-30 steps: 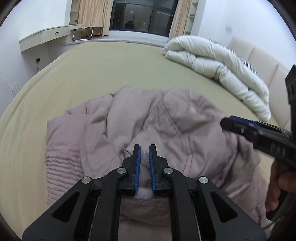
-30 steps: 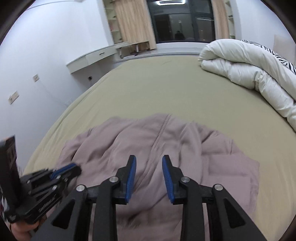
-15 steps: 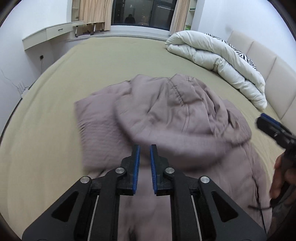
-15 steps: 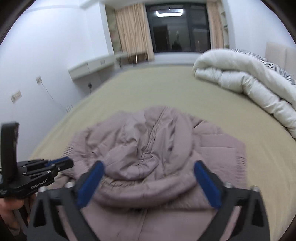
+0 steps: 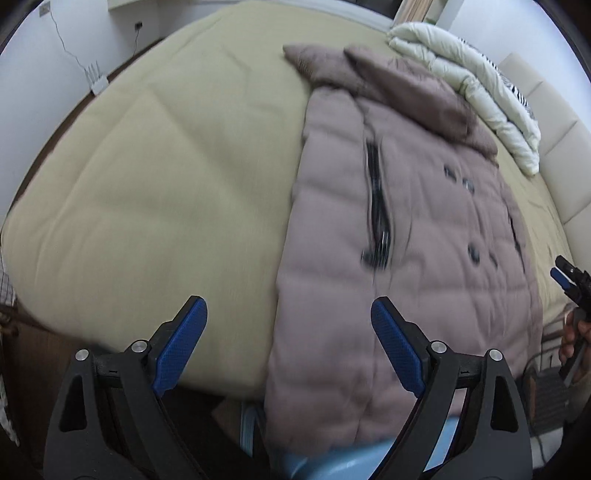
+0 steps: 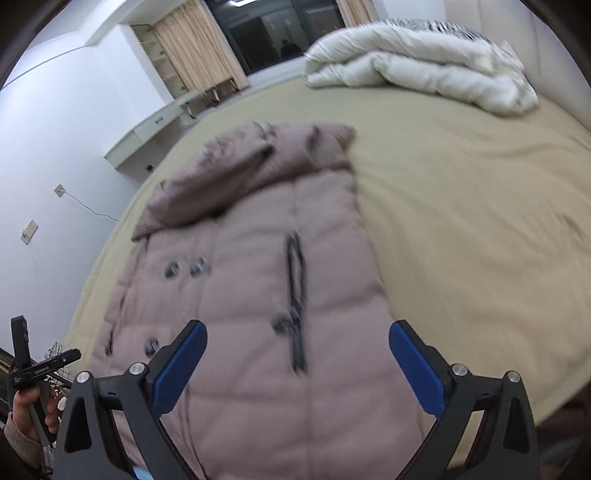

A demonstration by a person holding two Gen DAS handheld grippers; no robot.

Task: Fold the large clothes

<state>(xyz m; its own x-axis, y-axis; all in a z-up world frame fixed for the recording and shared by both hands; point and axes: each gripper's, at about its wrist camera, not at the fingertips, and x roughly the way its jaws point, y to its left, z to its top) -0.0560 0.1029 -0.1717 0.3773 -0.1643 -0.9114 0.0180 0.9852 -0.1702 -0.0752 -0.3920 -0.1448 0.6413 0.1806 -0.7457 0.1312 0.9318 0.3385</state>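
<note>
A mauve quilted coat lies stretched lengthwise on the beige bed. Its front faces up, with dark buttons and a black zip pocket showing. The hood points to the far end and the hem hangs over the near edge. My left gripper hovers over the coat's left edge near the hem, jaws opening wide, pads touching nothing. My right gripper hovers over the hem's right side, held wide and closing slightly, holding nothing. Each gripper also shows in the other's view, the right gripper and the left gripper.
A folded white duvet lies at the far end by the padded headboard. A wall-mounted desk, curtains and a dark window stand beyond the bed. A socket with a cable is on the left wall.
Both grippers were shut or nearly shut on the bunched coat; they have let go, opened wide and drawn back to the bed's near edge. The coat now lies stretched flat.
</note>
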